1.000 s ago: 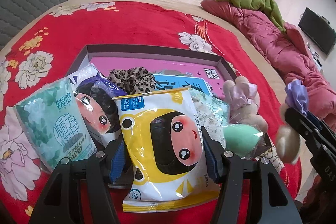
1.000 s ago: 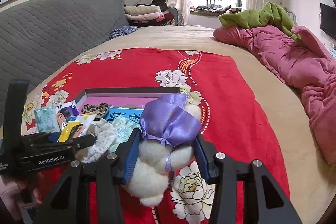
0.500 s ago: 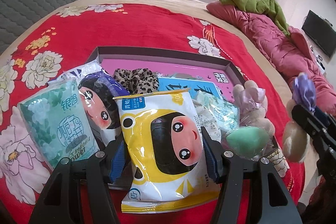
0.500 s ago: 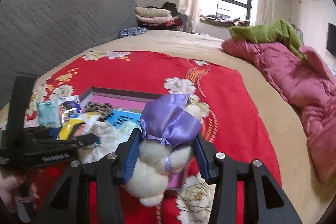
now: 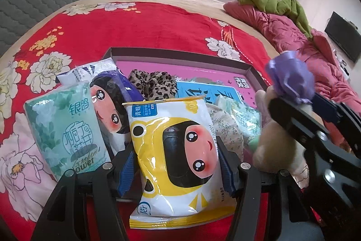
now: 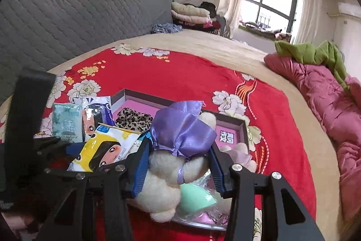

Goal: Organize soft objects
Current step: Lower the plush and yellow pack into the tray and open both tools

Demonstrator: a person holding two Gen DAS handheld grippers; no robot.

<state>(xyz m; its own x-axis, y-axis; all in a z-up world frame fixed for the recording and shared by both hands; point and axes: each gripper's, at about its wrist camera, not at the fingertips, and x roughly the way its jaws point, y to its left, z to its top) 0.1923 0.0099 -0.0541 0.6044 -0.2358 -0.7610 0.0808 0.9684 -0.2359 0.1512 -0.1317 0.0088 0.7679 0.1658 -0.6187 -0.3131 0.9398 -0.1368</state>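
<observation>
My left gripper (image 5: pixel 176 164) is shut on a yellow wipes pack (image 5: pixel 178 150) with a cartoon face, held over the near edge of the pink-lined tray (image 5: pixel 180 53). My right gripper (image 6: pixel 178 164) is shut on a cream plush toy with a purple satin bow (image 6: pixel 180 130), held above the tray's near right part; it also shows in the left wrist view (image 5: pixel 291 80). In the tray lie a leopard scrunchie (image 5: pixel 153 83), a blue pack (image 5: pixel 203 89), a floral pouch (image 5: pixel 225 123) and a mint sponge in a bag (image 6: pixel 194 195).
A green tissue pack (image 5: pixel 65 130) and a purple cartoon pack (image 5: pixel 108 103) lean at the tray's left. The tray sits on a red floral blanket (image 5: pixel 135 24). A pink quilt (image 6: pixel 327 92) lies right; a grey headboard (image 6: pixel 67 15) stands behind.
My right gripper has carried the plush toy left, from beside the tray to over its near right part. The left gripper keeps the yellow pack in about the same place.
</observation>
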